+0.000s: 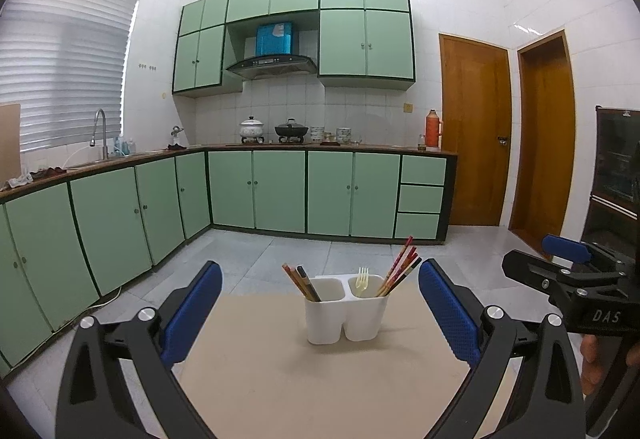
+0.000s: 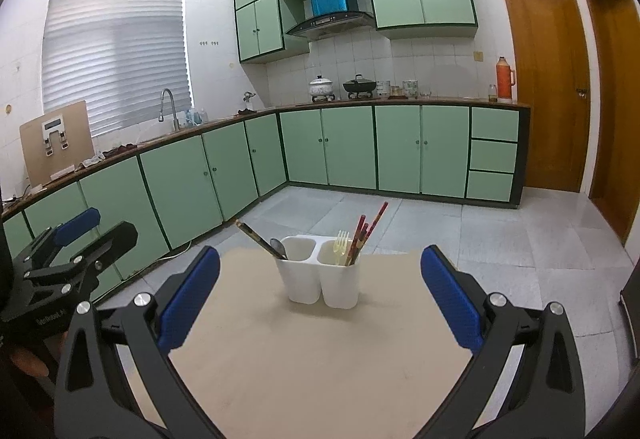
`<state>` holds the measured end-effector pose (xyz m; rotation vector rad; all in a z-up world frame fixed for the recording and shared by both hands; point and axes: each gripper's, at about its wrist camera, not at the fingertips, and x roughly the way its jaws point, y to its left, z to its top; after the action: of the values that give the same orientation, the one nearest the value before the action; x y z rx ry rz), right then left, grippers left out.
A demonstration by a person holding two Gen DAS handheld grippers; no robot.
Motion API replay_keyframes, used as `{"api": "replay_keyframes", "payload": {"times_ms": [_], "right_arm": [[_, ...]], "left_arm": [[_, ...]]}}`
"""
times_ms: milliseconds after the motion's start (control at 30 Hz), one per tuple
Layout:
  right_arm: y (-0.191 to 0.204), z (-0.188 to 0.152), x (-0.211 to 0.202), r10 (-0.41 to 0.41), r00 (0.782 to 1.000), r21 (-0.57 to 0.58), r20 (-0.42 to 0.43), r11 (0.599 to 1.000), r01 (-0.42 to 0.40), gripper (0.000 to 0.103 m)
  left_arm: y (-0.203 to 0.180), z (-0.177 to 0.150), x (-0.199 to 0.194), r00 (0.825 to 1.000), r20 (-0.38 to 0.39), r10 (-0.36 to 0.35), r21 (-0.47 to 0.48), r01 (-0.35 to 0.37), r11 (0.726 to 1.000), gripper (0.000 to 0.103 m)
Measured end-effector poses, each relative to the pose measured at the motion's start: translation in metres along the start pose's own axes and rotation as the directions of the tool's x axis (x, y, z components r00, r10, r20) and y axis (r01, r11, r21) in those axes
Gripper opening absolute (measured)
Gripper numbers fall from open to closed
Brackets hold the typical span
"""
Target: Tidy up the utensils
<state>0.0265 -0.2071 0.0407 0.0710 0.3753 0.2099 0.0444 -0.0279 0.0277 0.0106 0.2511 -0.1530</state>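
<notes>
A white two-compartment utensil holder (image 1: pixel 345 313) (image 2: pixel 322 275) stands near the far edge of a beige table (image 1: pixel 320 379) (image 2: pixel 316 359). Its left compartment holds dark chopsticks (image 1: pixel 302 283) (image 2: pixel 256 239) and a spoon (image 2: pixel 279 247). Its right compartment holds a pale yellow fork (image 1: pixel 362 281) (image 2: pixel 341 246) and red chopsticks (image 1: pixel 402 271) (image 2: pixel 366 235). My left gripper (image 1: pixel 320 313) is open and empty, short of the holder. My right gripper (image 2: pixel 320 295) is open and empty, also short of it. Each gripper shows at the other view's edge: the right one (image 1: pixel 568 263), the left one (image 2: pixel 76 235).
The table's far edge drops to a grey tiled floor (image 1: pixel 280 251). Green kitchen cabinets (image 1: pixel 280 191) with a worktop run along the back and left walls. Two wooden doors (image 1: pixel 476 131) stand at the right.
</notes>
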Motion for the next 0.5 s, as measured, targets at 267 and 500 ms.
{"api": "replay_keyframes", "payload": {"times_ms": [267, 500], "right_arm": [[0.0048, 0.0014, -0.0029, 0.004, 1.0, -0.019, 0.004, 1.0, -0.004, 0.098], [0.0076, 0.0014, -0.0028, 0.005, 1.0, -0.024, 0.009, 1.0, -0.004, 0.098]], "left_arm": [[-0.0004, -0.0001, -0.0008, 1.0, -0.002, 0.001, 0.0, -0.001, 1.0, 0.097], [0.0004, -0.0004, -0.0028, 1.0, -0.006, -0.001, -0.003, 0.001, 1.0, 0.097]]}}
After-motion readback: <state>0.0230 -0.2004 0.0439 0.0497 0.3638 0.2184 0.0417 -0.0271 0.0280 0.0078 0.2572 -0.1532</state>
